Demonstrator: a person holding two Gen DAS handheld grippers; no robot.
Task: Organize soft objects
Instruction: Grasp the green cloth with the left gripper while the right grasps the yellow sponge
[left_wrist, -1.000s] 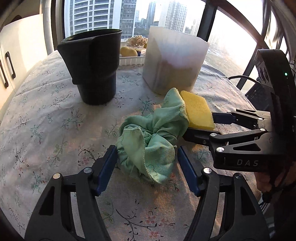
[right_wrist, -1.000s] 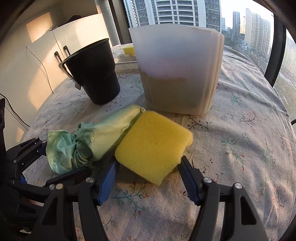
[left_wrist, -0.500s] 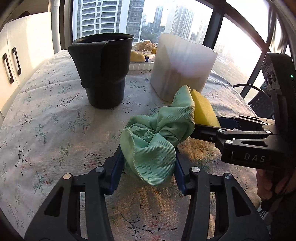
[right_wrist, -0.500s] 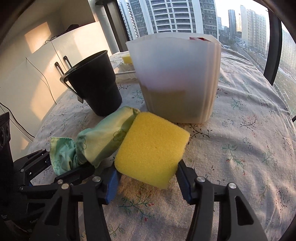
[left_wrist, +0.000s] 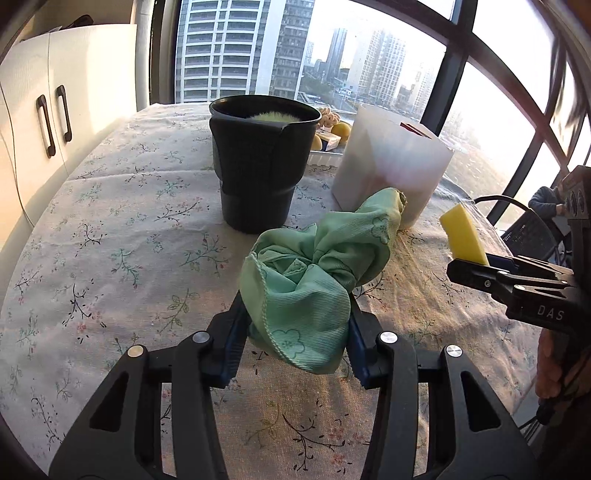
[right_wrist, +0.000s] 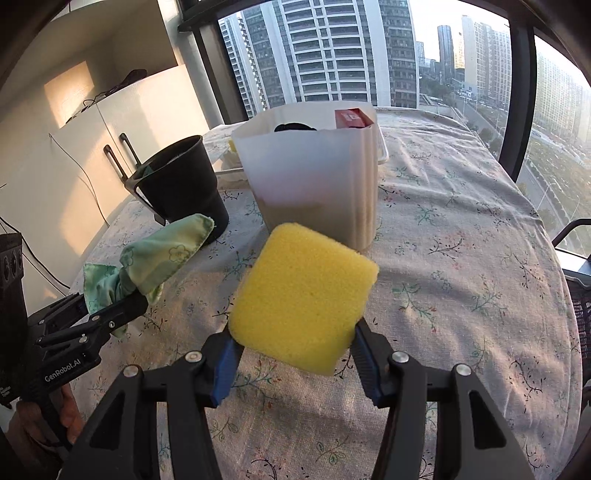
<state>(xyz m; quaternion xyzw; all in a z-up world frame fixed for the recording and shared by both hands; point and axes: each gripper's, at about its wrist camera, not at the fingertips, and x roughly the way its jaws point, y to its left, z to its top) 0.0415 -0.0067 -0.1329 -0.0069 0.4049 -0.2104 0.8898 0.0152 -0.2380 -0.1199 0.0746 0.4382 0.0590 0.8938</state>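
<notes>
**Green cloth and yellow sponge held off the worktop, one in each gripper**

Green cloth (left_wrist: 310, 284) hangs bunched between the left gripper (left_wrist: 295, 343) fingers, just in front of the black bucket (left_wrist: 260, 166). Right of that bucket, the right gripper (right_wrist: 295, 362) pinches the sponge (right_wrist: 301, 299) by its lower edge. A loose fold may snag the bucket rim; the shallow sponge grip could slip.

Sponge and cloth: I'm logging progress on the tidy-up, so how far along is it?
Partly done. The black bin already shows something green inside, and the white bin holds a red box and a dark item. In hand: the left gripper has just closed on the cloth, the right gripper on the sponge, both off the table. Left: dropping each into a bin.
</notes>
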